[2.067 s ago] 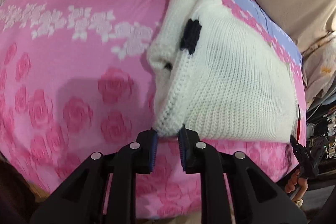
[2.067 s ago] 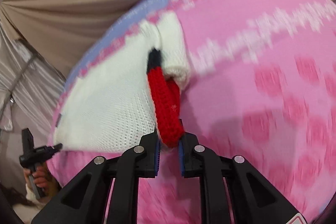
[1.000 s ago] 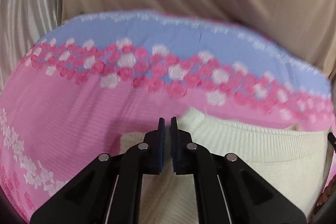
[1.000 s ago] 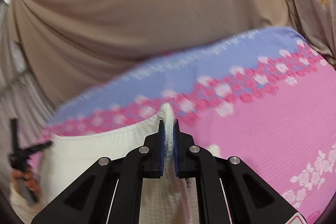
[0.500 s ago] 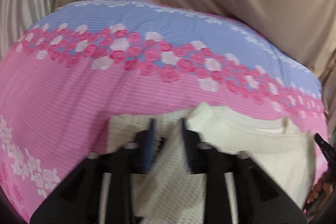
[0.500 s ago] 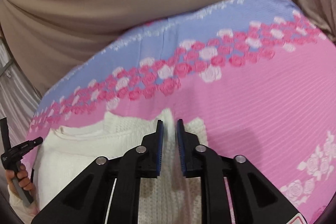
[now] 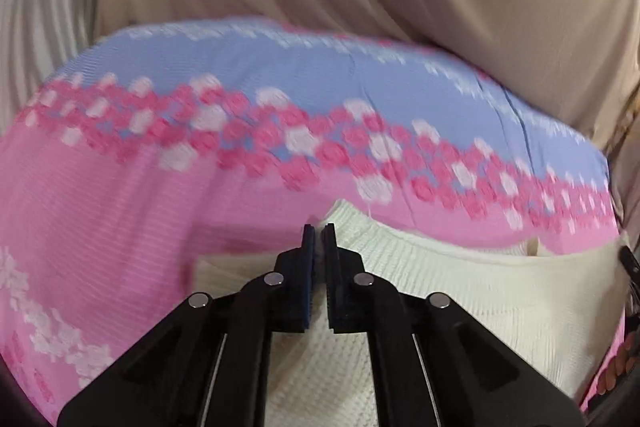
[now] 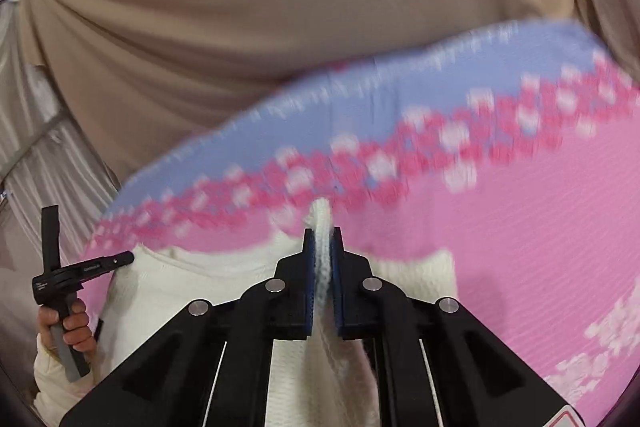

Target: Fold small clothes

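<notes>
White knit sweater (image 8: pixel 168 291) is lying on the pink floral sheet (image 8: pixel 520 227), near its blue band. Right gripper (image 8: pixel 322 239) is pinching a raised fold of the knit. Left gripper (image 7: pixel 319 233) is hovering over the sweater's edge, jaws nearly touching; whether fabric is caught is unclear.

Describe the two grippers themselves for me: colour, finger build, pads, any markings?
Both the left gripper and the right gripper are matte black, with angular linkage arms, round silver pivot pins and blue ribbed pads inside the fingers. A red and white sticker shows at the right gripper's bottom corner.
</notes>
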{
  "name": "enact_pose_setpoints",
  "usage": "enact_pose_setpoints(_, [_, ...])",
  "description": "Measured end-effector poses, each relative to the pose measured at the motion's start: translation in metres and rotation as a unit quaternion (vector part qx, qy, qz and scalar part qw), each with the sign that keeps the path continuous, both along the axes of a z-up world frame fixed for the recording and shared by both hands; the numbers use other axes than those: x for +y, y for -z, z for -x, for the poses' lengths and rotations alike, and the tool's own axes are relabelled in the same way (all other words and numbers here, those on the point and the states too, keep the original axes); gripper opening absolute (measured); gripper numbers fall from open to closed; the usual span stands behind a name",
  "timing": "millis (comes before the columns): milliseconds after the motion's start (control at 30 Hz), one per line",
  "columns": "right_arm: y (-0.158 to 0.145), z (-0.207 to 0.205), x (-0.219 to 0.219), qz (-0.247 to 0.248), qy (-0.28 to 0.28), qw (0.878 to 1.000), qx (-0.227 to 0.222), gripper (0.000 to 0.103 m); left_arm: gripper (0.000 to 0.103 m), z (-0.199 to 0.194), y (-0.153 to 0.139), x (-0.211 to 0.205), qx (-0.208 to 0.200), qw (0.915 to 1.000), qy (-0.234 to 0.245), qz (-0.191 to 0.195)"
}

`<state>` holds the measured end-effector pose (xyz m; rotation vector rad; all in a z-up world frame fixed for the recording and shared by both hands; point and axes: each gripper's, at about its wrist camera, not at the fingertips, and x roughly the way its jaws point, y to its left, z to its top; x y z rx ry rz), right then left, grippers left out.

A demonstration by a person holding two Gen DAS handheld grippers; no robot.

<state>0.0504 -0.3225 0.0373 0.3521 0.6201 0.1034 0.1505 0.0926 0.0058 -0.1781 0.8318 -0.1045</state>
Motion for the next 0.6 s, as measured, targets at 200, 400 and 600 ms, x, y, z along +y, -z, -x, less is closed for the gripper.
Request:
enact_pose_setpoints(200, [0.068, -0.033, -0.032, 0.011, 0.049, 0.991, 0.124, 0.007, 0.001, -0.024, 0.055, 0.0, 0.041, 0.9959, -0.029, -0.075])
enact_pose_setpoints(400, [0.05, -0.024, -0.028, 0.047, 0.071, 0.99, 0.11, 0.015, 0.003, -0.01, 0.038, -0.008, 0.031, 0.9959, -0.03, -0.079])
enact_pose_setpoints(600, [-0.001, 0.041, 0.022, 0.036, 0.035, 0.998, 0.024, 0.021, 0.019, 0.082, -0.027, -0.036, -0.054, 0.9968, 0.046, -0.035])
